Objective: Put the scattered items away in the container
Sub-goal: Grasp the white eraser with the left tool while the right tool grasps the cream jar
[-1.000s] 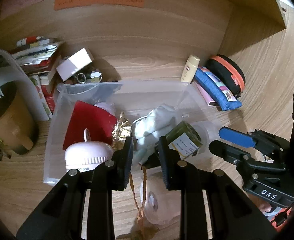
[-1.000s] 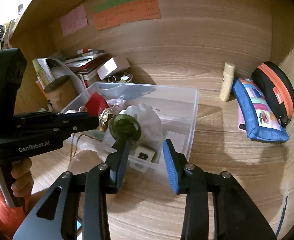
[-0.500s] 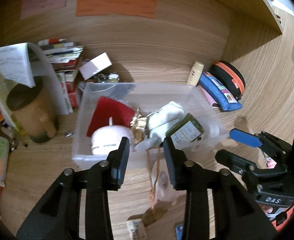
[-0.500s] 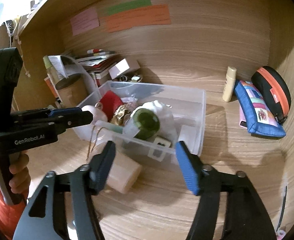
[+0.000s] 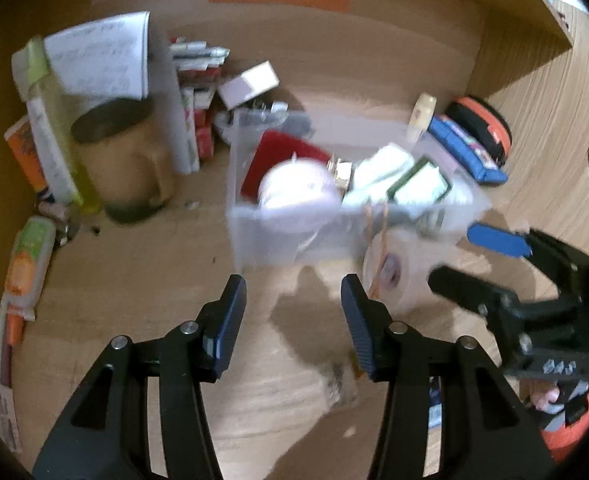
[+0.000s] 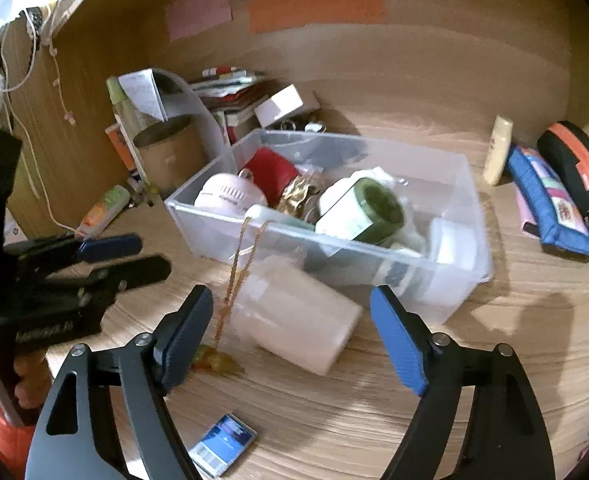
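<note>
A clear plastic bin [image 6: 460, 200] [image 5: 250, 236] on the wooden desk holds a white round gadget [image 6: 226, 196], a red item [image 6: 272, 166], gold foil [image 6: 298, 196], white cloth and a green-lidded jar [image 6: 364, 210]. A beaded cord [image 6: 240, 260] hangs over its front wall. A translucent white cylinder [image 6: 294, 316] lies on the desk in front of the bin, between my right gripper's open fingers. My right gripper [image 6: 292, 336] is open and empty. My left gripper [image 5: 294, 320] is open and empty, back from the bin's near wall. A small blue box [image 6: 224, 446] lies near the front.
At the back right lie a cream tube [image 6: 498, 150], a blue pouch [image 6: 550, 204] and a black-orange case [image 6: 578, 166]. At the left stand a brown cup [image 6: 170, 152], books [image 6: 230, 100], a white box [image 6: 282, 106], a bottle [image 5: 50, 128] and an orange-green tube [image 5: 26, 260].
Both grippers have pulled back from the bin and opened wider. The green-lidded jar now lies in the bin, free of the right gripper.
</note>
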Motion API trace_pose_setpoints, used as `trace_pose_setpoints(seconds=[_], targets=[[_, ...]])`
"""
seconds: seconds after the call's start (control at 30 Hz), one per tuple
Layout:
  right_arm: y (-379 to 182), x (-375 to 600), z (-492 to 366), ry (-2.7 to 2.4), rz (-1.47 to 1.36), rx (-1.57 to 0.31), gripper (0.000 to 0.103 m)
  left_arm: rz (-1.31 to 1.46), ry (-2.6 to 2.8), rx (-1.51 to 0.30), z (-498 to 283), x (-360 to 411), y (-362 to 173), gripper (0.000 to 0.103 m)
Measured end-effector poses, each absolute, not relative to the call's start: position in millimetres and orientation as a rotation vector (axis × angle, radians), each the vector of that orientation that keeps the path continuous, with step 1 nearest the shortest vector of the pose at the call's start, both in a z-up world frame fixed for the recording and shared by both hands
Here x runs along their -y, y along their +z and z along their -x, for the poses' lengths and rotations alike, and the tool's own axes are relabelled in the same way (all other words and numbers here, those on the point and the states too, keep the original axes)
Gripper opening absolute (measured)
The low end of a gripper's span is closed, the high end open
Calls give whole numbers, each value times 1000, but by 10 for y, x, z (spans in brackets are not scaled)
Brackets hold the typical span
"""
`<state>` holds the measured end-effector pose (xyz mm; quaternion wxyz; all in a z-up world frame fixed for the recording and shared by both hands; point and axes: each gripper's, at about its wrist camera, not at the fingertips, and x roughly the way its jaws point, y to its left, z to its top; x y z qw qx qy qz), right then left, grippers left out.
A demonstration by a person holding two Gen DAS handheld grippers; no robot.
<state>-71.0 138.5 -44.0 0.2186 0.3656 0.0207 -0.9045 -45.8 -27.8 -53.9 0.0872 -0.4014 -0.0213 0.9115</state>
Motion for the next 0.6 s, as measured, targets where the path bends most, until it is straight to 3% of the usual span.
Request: trace_pose_setpoints(seconds=[0.6], targets=[[-702, -1617, 733, -2531, -1119, 12, 79, 1330, 2591, -14, 110, 31, -975, 52]])
